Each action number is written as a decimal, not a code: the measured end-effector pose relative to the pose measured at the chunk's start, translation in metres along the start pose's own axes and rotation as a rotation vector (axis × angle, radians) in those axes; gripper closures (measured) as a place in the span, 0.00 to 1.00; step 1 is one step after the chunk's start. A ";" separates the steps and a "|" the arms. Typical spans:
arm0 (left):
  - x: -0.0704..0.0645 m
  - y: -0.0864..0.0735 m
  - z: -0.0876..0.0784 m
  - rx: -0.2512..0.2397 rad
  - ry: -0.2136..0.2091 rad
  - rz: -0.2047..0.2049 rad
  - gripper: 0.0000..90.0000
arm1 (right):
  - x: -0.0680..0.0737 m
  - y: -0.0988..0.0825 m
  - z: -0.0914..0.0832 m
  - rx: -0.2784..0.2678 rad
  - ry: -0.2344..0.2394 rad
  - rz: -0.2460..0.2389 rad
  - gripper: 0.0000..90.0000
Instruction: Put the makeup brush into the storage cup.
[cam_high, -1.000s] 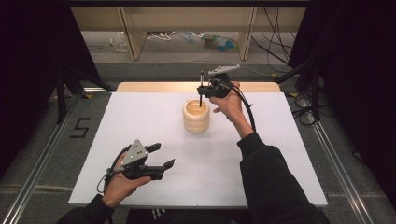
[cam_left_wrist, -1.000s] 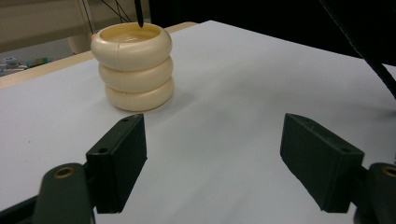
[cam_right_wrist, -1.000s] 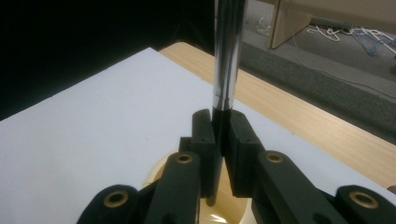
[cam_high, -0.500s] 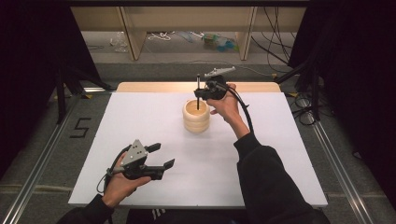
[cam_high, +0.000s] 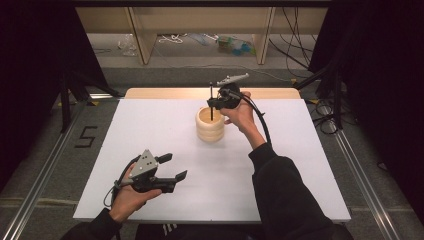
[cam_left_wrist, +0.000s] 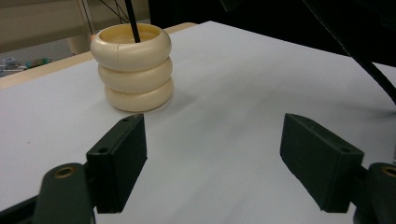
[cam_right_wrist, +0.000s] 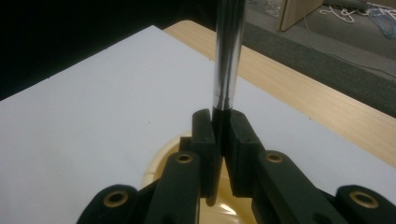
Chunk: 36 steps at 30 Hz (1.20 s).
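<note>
At centre we see a cream holder (cam_high: 210, 125) made of three stacked rings, standing upright on the white tabletop (cam_high: 150, 130) toward its far middle. A thin rod (cam_high: 211, 102), dark below and shiny metal higher up, stands upright with its lower end inside the holder's open top; we cannot tell whether it touches the bottom. In the left gripper view the holder (cam_left_wrist: 133, 67) sits at upper left with the rod (cam_left_wrist: 132, 21) rising out of its mouth.

The right gripper (cam_high: 216, 103), held in the right hand (cam_high: 240, 115), hangs just above the holder's rim, and its fingers are pinching the rod. In the right gripper view we see the fingers (cam_right_wrist: 205, 140) pressed on either side of the rod (cam_right_wrist: 229, 56), with the holder's rim (cam_right_wrist: 161, 165) directly beneath.

The left gripper (cam_high: 172, 167) rests low over the near left of the tabletop, well apart from the holder, held in the left hand (cam_high: 131, 197). Its fingers (cam_left_wrist: 119, 161) are spread wide with bare tabletop (cam_left_wrist: 210, 154) between them.
</note>
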<state>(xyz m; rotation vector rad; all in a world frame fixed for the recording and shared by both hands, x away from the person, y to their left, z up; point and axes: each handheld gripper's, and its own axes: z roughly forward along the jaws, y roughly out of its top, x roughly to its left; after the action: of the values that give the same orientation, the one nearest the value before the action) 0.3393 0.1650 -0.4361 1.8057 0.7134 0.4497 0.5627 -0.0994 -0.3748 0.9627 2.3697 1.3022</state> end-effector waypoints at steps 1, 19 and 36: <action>0.000 0.000 0.000 0.000 0.000 0.000 0.26 | 0.000 0.000 0.000 0.011 0.005 0.004 0.93; 0.000 0.000 0.000 -0.001 -0.001 0.004 0.26 | 0.000 -0.014 0.013 0.038 -0.006 0.014 0.93; 0.000 0.000 0.000 0.002 0.001 0.002 0.25 | -0.003 -0.015 -0.005 -0.012 -0.063 0.081 0.45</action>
<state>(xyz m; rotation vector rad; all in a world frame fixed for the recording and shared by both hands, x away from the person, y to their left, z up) 0.3396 0.1650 -0.4363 1.8081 0.7134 0.4510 0.5558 -0.1105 -0.3846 1.0905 2.2955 1.2931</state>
